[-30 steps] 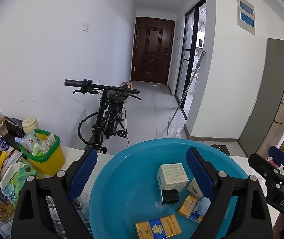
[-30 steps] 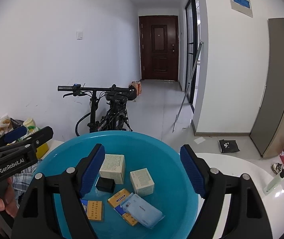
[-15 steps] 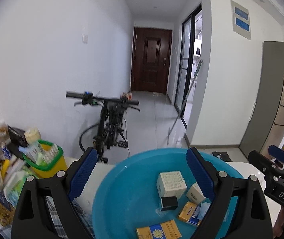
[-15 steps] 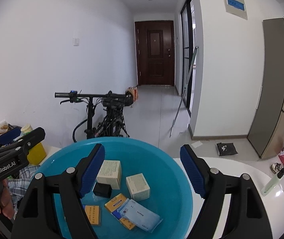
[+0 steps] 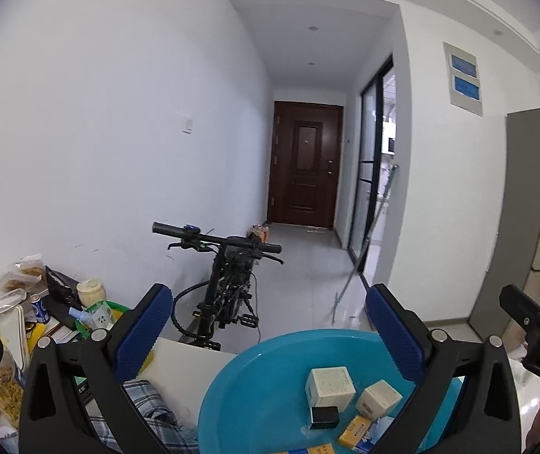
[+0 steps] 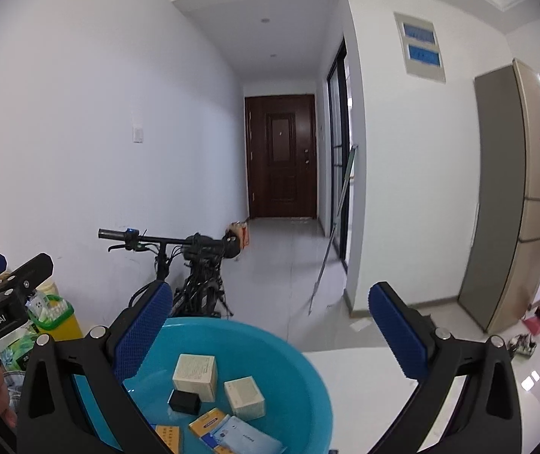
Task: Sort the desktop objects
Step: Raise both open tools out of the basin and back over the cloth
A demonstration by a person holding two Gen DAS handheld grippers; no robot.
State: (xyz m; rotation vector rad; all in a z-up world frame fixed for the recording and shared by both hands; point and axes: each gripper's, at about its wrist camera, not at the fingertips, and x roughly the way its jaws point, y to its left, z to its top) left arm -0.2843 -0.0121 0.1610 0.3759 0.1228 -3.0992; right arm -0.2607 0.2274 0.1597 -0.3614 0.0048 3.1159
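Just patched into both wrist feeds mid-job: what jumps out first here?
The blue basin at the bottom of both views, holding two pale cartons, a small black box and yellow packets. Both grippers, left and right, hang open above it, gripping nothing. Behind stands a black bicycle against the white wall, and a heap of snacks and a yellow-green bin left of the basin.

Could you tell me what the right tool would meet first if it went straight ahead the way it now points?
Probably nothing nearby: the open right tool aims above the blue basin, past the bicycle, down the hallway. Depth is unclear.
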